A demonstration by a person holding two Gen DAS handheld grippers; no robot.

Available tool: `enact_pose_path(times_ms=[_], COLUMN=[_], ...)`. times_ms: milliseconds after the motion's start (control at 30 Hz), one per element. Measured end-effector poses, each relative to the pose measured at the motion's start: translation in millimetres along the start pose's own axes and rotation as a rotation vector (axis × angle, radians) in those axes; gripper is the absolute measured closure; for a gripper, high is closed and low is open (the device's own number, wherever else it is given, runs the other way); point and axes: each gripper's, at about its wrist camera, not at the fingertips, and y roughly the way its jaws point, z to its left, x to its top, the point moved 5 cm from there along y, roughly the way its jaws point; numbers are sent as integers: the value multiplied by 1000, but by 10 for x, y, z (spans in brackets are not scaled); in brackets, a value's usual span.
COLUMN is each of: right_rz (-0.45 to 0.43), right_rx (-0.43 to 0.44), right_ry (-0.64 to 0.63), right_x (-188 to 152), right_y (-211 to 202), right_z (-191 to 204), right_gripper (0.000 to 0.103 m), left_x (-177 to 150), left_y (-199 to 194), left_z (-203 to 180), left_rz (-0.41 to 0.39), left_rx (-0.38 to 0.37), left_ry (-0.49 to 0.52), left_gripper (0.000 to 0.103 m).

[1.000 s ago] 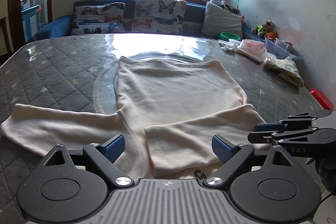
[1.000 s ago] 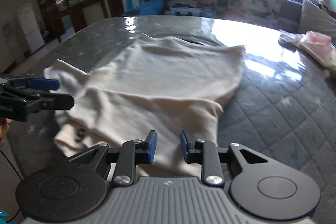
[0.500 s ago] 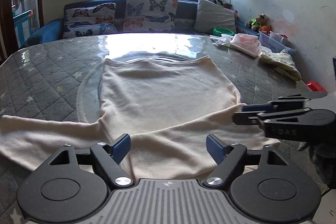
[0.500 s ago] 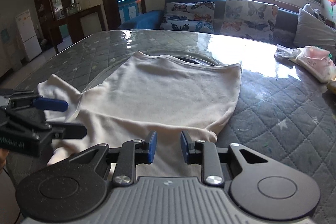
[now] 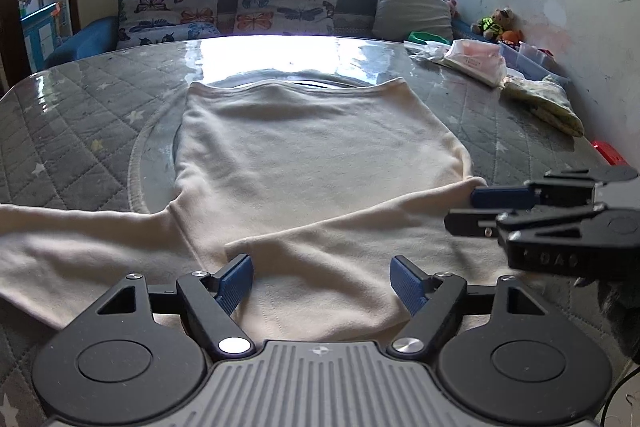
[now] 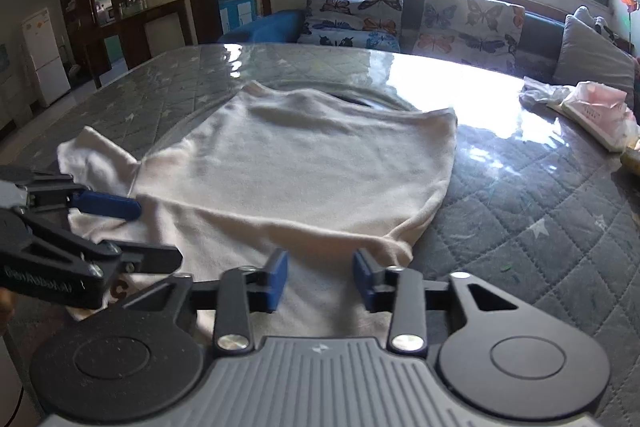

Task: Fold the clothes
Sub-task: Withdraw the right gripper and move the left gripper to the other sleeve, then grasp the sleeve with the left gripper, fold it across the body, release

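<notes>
A cream long-sleeved top [image 5: 312,155] lies flat on the quilted grey table [image 5: 80,115], hem toward the sofa. One sleeve [image 5: 72,239] stretches out to the left; the other sleeve [image 5: 360,259] is folded across the near part. My left gripper [image 5: 322,281] is open and empty just above the folded sleeve. My right gripper [image 6: 320,275] is open and empty over the near right edge of the top [image 6: 320,171]. Each gripper shows in the other's view: the right one [image 5: 472,211] and the left one [image 6: 132,227].
A plastic bag [image 5: 472,61] and a folded patterned cloth [image 5: 548,105] lie at the table's right side. A red object [image 5: 610,153] sits at the right edge. A sofa with butterfly cushions [image 5: 280,3] stands behind the table.
Both grippers have pulled back toward the near edge and risen slightly. The right gripper's jaws have opened wider. The folded sleeve stays lying across the top.
</notes>
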Motion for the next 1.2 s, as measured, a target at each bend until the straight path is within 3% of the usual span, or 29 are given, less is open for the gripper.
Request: enact_pose_path(times_ms=[100,300,600,733,933,1100,1200], right_rz=[-7,-30,-12,-24,-39,-46,-50], right_rx=[-3,12,48,54,59,58,56], right_ry=[5,-17,-14,-23,-32,-35,-36], right_x=[3,39,-91,-64,-32,-32,-33], right_y=[-8,-103,-24,-73,-136,-174,-196], right_z=[11,136,301,315,322,328,329], right_gripper=[64,47,43,43,43,43,43], left_x=[1,10,-92,-183,-271,-230,-195], left_y=[-67,-261,-614,-653,-667,-614,-577], left_z=[83,428,1599,2139,2613,2738,2751], left_rz=[-11,-57,-116,-90,-83,-89,-93], left_rx=[15,101,457,558,566,551,563], left_ry=[-18,-90,-277,-392,-522,-538,-532], left_gripper=[22,17,18,24,37,46,60])
